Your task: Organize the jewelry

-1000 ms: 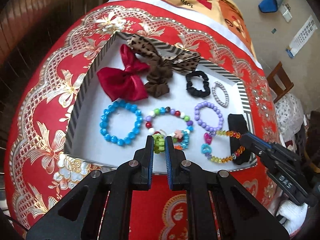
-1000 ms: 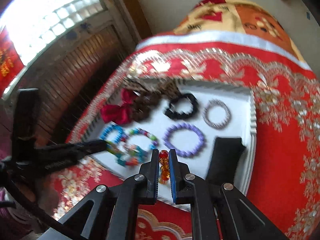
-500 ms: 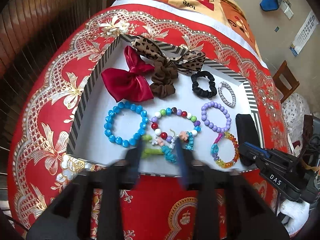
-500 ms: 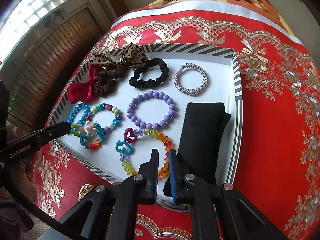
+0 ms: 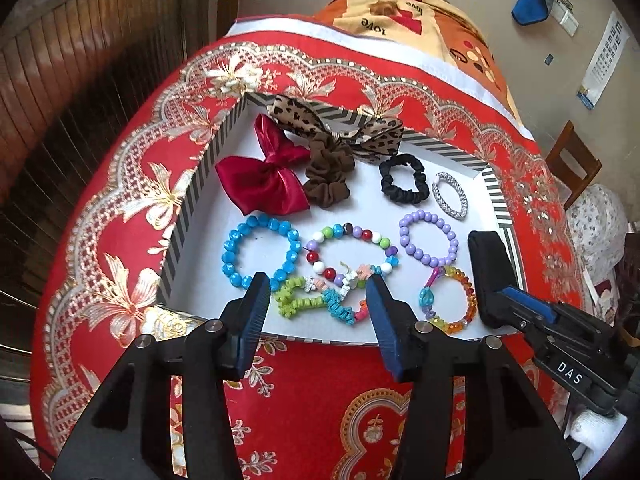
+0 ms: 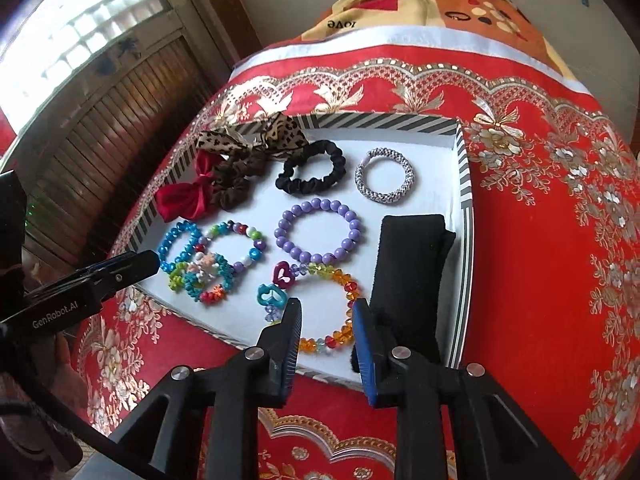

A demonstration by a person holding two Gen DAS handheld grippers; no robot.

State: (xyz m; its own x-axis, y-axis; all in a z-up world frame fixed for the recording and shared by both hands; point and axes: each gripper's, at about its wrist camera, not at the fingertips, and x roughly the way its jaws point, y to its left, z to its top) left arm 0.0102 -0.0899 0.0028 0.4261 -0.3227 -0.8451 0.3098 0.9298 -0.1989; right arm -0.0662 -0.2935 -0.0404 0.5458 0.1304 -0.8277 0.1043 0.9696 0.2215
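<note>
beaded bracelets [image 5: 261, 251] — five; scrunchies [image 5: 403, 179] — two; bows [image 5: 264, 178] — two.

It was a home: a red floral tablecloth [image 5: 400, 400], a "love" blanket [image 5: 420, 12] at top, a wooden chair [image 5: 574, 164] at right.

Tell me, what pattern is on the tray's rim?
Black-and-white diagonal stripes on the tray's rim, clearest in the right wrist view.

The right gripper's fingers [image 6: 364, 344] are covering the near end of the black pouch [image 6: 408, 276] and the near arc of the amber bead bracelet [image 6: 340, 312]. The leopard bow [image 5: 340, 128] is hiding part of the tray's striped far wall [image 5: 440, 146]. The wall chart [image 5: 606, 60] is showing print too small to read.
</note>
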